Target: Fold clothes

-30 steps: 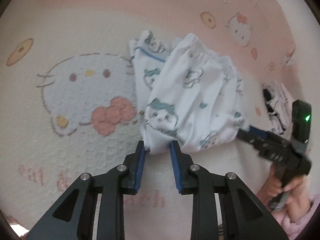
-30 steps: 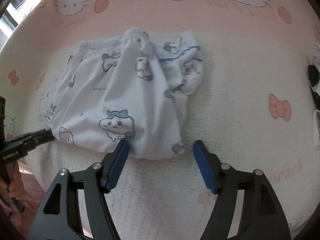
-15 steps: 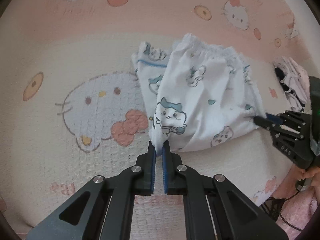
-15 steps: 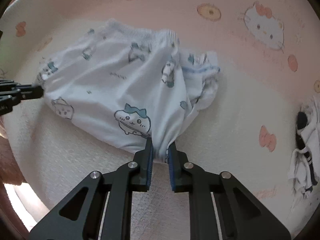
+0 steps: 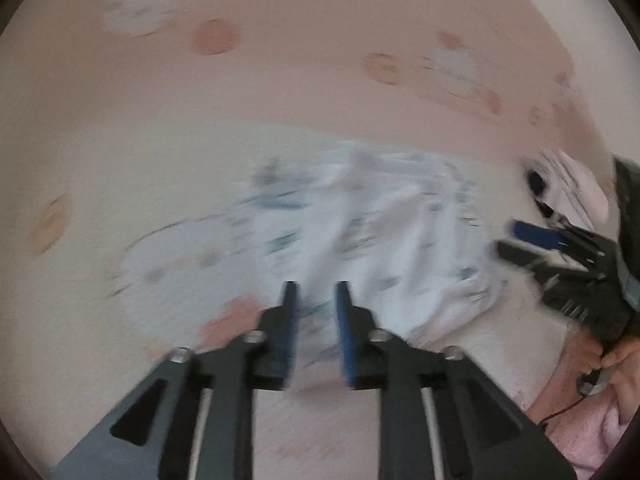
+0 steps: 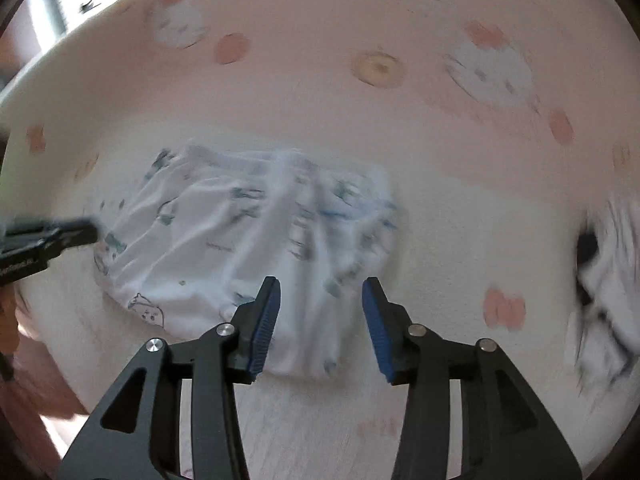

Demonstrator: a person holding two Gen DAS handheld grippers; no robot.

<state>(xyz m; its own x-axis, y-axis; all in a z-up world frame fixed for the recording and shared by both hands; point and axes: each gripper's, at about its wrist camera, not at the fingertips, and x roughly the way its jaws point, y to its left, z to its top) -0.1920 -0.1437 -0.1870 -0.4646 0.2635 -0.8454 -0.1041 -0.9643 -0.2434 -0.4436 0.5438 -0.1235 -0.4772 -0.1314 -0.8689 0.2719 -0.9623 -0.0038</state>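
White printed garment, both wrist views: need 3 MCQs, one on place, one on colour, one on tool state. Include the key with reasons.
1. Where does the white printed garment lie?
A. On the pink and cream cartoon blanket
B. On a wooden floor
C. In a basket

2. What colour are the pads on the right tool?
A. Red
B. Blue
C. Yellow

3. How do the left tool and right tool stand?
A. Both clamped on the garment
B. Left open, right clamped
C. Both open, pads apart over the garment's near edge

Key:
1 A, the garment rests on the blanket, whose cat faces and bows show around it.
2 B, the ribbed pads are blue against the black fingers.
3 C, each wrist view shows a clear gap between the pads with cloth visible through it, though the left view is blurred.
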